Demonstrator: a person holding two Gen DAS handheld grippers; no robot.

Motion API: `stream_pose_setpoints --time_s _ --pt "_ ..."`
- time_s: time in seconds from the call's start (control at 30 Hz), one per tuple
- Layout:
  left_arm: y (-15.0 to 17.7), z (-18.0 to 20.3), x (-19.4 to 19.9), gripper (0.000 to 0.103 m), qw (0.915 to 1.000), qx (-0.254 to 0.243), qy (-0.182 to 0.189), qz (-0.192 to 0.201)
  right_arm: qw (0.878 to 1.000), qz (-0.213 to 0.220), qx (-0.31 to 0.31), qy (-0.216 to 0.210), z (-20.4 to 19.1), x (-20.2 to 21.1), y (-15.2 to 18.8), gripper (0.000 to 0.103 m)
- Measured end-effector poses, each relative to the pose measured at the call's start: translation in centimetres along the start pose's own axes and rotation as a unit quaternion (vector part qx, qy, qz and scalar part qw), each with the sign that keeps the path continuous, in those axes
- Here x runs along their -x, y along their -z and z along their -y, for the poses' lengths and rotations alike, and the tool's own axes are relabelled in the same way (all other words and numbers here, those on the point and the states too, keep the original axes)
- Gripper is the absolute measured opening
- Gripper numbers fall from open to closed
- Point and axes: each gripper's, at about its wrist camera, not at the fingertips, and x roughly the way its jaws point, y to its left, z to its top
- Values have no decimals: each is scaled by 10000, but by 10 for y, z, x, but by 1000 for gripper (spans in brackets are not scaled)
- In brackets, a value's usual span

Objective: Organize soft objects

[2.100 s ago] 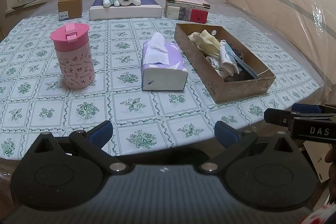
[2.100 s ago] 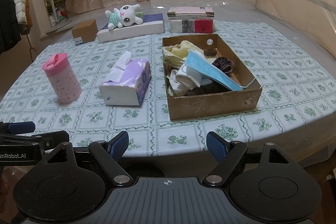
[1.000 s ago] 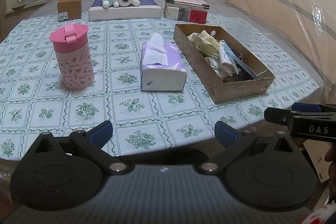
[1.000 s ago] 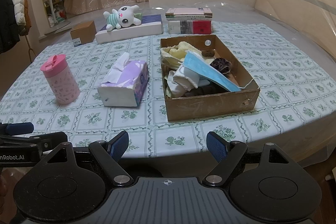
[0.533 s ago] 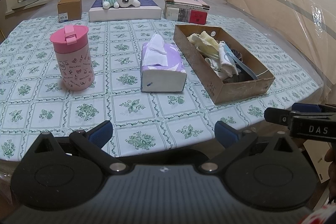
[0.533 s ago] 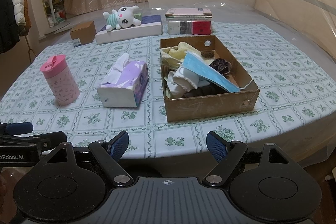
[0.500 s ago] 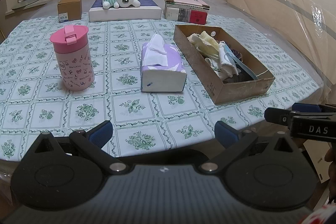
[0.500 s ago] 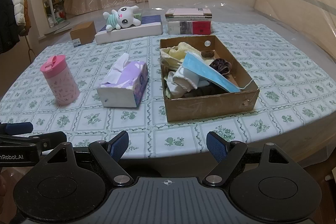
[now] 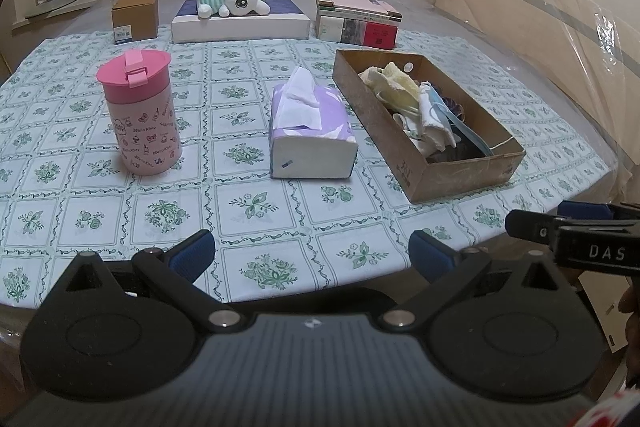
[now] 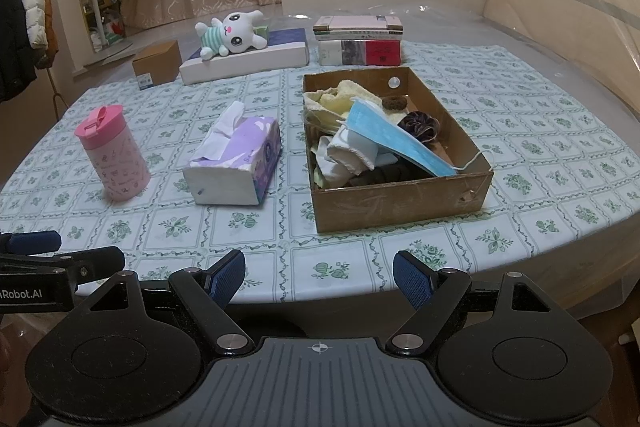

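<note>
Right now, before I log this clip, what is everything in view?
tumbler: 1, pink, table's left
tissue pack: 1, purple, centre
cardboard box: 1, brown, right of tissue pack
face mask: 1, blue, in box, on cloths
cloths: several, yellow, white, in box
plush rabbit: 1, white, lying on flat box
small carton: 1, brown, far left
books: stack, far centre
tablecloth: 1, green floral
left gripper: open, empty
right gripper: open, empty
</note>
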Motion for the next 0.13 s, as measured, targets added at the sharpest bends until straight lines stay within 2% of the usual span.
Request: stream_pose_setpoints --time_s 0.13 --pt "0 -3 0 102 10000 26 -9 75 10000 1 -3 0 -1 0 0 81"
